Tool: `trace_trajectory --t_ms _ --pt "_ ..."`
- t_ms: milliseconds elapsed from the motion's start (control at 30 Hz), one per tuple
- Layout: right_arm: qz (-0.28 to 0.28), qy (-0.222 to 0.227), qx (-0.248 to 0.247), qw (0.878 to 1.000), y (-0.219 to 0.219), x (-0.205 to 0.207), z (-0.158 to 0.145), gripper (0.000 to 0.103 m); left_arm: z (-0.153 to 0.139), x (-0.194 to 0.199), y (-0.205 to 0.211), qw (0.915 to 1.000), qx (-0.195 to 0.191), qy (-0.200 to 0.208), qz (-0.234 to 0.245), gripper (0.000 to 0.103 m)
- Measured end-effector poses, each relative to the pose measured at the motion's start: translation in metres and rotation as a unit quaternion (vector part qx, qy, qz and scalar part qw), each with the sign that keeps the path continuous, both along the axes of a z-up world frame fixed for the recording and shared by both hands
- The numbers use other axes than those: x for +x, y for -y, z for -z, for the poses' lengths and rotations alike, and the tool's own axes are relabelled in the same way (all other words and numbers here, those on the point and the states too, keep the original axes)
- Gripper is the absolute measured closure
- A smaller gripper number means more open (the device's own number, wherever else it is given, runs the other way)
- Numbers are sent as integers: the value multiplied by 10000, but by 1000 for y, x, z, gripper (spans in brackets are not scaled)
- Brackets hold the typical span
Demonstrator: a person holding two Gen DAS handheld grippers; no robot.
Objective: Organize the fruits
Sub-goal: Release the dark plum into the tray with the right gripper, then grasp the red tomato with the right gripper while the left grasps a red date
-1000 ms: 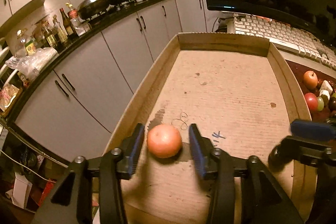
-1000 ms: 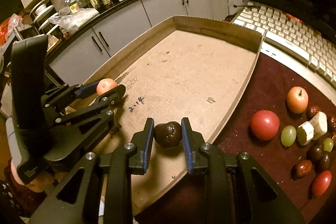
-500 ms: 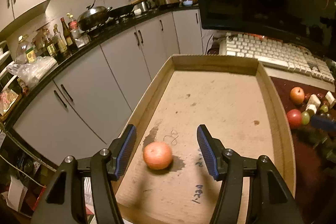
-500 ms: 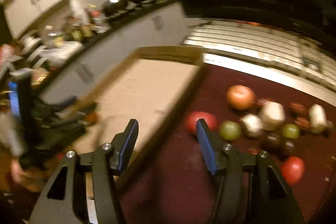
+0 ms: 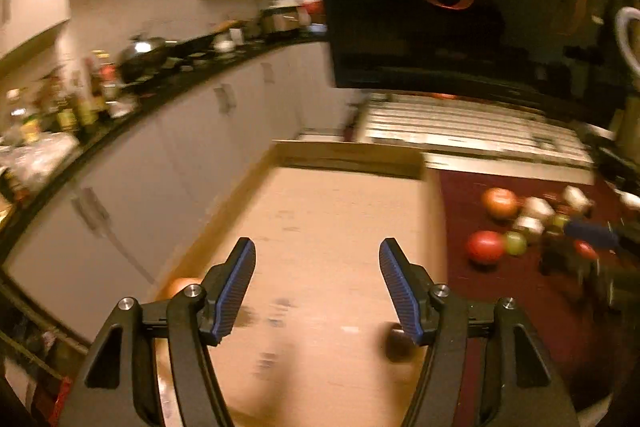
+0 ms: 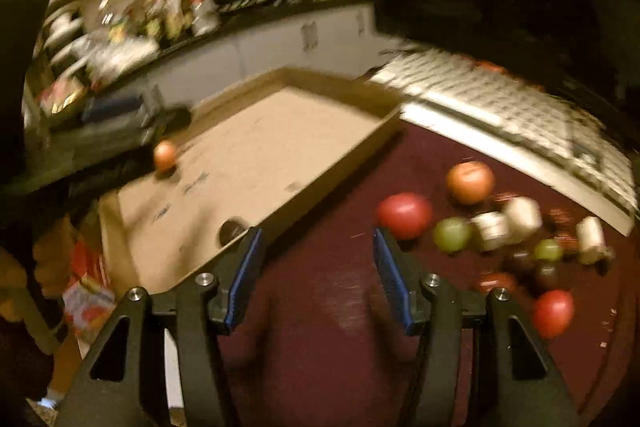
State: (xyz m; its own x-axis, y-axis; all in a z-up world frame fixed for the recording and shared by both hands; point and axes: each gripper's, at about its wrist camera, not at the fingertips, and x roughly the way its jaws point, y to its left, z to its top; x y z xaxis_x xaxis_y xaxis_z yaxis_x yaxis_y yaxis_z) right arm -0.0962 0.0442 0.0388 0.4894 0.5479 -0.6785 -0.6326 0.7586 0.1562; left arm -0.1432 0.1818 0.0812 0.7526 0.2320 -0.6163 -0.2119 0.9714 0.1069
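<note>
Left wrist view: the left gripper (image 5: 316, 287) hangs over the cardboard tray (image 5: 348, 157), its fingers (image 5: 236, 283) spreading wider with nothing between them. An orange fruit (image 5: 180, 285) lies at the tray's near left edge, half hidden behind the left finger; a dark fruit (image 5: 394, 343) sits near the right finger, blurred.

Right wrist view: the right gripper (image 6: 318, 277) is over the dark red counter (image 6: 328, 327), fingers apart and empty. Two fruits appear placed in the tray; the pile (image 6: 500, 227) at the far right remains to be sorted, by my reading. Blur makes the small dark pieces hard to identify.
</note>
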Motion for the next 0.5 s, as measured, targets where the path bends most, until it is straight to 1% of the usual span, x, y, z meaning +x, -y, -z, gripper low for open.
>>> trace_trajectory --t_ms 100,167,233,300,367,433,500 --pt "545 -86 268 9981 50 17 -8 45 3 9 24 9984 -166 -142 522 39" --pt "962 -60 235 9951 83 25 -7 45 4 16 42 9956 -250 -237 867 39" --pt "1317 -180 243 9908 116 33 -3 45 6 25 59 9919 -290 -379 1179 39" --pt "1448 -305 276 9886 131 37 1 45 9 33 71 9891 -270 -506 1359 39" --pt "1567 -329 225 9868 143 36 6 45 15 41 83 9856 -110 -670 1549 39" --pt "1590 -419 242 9861 148 36 10 45 20 47 91 9824 -7 -858 1662 39" --pt "1537 -525 311 9862 151 38 14 45 21 48 97 9781 -11 -956 1850 39"
